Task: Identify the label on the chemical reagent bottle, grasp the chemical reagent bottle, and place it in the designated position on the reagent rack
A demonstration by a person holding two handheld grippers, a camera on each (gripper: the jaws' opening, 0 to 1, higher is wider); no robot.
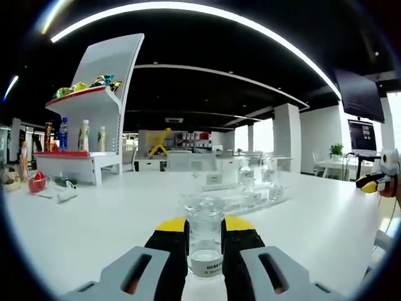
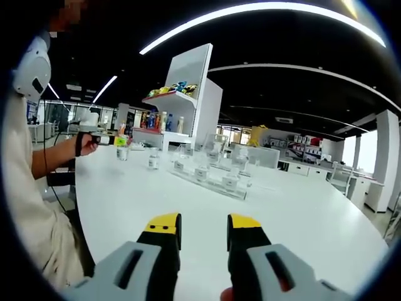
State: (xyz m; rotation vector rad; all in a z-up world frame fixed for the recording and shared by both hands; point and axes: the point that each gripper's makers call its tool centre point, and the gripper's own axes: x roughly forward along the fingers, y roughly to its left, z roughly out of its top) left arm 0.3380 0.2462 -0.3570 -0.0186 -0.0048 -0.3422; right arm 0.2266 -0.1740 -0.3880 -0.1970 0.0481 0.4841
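A clear glass reagent bottle [image 1: 205, 241] with a white label near its base stands upright between the yellow-tipped jaws of my left gripper [image 1: 205, 224], which is shut on it low over the white table [image 1: 94, 219]. Beyond it lies the clear reagent rack [image 1: 241, 191], holding several small bottles. In the right gripper view, the same left gripper [image 2: 116, 142] sits far left in a person's hand with the bottle [image 2: 123, 152] under it, and a loose bottle [image 2: 153, 160] stands beside the rack [image 2: 207, 174]. My right gripper [image 2: 203, 221] is open with nothing between its jaws.
A white display shelf [image 1: 94, 119] with drinks and snack bags stands at the table's far left, and it appears behind the rack [image 2: 188, 100] in the right gripper view. A red bowl [image 1: 37, 182] and small items lie near it. A seated person [image 2: 31, 188] borders the table.
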